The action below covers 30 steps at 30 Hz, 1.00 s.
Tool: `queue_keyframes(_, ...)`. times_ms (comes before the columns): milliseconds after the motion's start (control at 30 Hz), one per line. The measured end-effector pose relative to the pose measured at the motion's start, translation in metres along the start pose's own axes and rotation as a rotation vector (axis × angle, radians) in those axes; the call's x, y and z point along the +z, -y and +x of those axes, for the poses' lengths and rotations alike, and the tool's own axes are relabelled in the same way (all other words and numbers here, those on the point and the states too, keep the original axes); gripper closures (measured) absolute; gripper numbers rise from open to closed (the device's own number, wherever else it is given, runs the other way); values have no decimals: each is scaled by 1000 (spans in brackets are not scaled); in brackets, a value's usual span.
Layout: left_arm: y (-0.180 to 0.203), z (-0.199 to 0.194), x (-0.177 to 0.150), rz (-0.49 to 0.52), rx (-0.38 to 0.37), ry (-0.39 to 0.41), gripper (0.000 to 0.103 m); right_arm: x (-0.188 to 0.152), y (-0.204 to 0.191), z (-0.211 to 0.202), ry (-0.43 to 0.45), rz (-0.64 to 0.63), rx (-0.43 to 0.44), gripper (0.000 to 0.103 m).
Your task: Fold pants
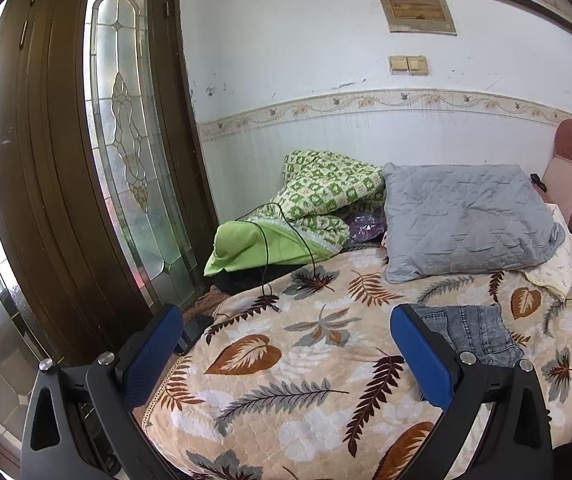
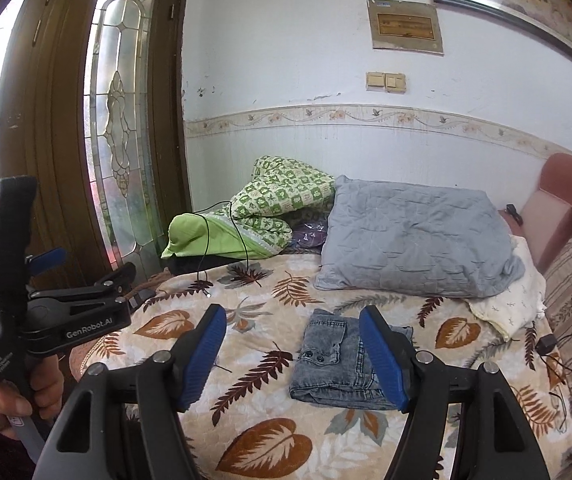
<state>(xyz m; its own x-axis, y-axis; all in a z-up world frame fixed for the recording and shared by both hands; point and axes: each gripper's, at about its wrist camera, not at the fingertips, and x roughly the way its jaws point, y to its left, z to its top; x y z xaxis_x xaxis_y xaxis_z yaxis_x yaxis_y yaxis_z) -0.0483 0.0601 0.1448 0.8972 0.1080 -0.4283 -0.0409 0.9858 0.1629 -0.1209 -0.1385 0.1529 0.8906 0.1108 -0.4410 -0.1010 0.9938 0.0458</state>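
Two blue-padded fingers of the left gripper [image 1: 286, 344] stand spread wide with nothing between them, hanging above the leaf-print blanket [image 1: 294, 380]. The folded pants [image 1: 472, 330] — grey-blue denim — lie flat on the blanket, partly behind the right-hand finger, not touched. A grey pillow [image 1: 466, 220] and a green quilt [image 1: 318, 200] sit near the wall, a black cable [image 1: 286, 236] trailing over the quilt.

From the right wrist, the right gripper [image 2: 292, 352] is also spread and empty; the pants [image 2: 334, 364] lie beyond its fingers. At the left edge a hand [image 2: 9, 392] holds the other gripper's handle — beside the brown door [image 2: 85, 128].
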Motion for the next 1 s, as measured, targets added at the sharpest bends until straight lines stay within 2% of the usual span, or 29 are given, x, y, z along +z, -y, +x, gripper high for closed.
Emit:
queue_keyframes(467, 15, -16, 15, 20, -14, 41, 0, 8, 15, -20, 28, 9, -31, 30)
queue_keyframes(1000, 25, -11, 20, 26, -34, 45, 0, 12, 21, -12, 24, 4, -49, 30)
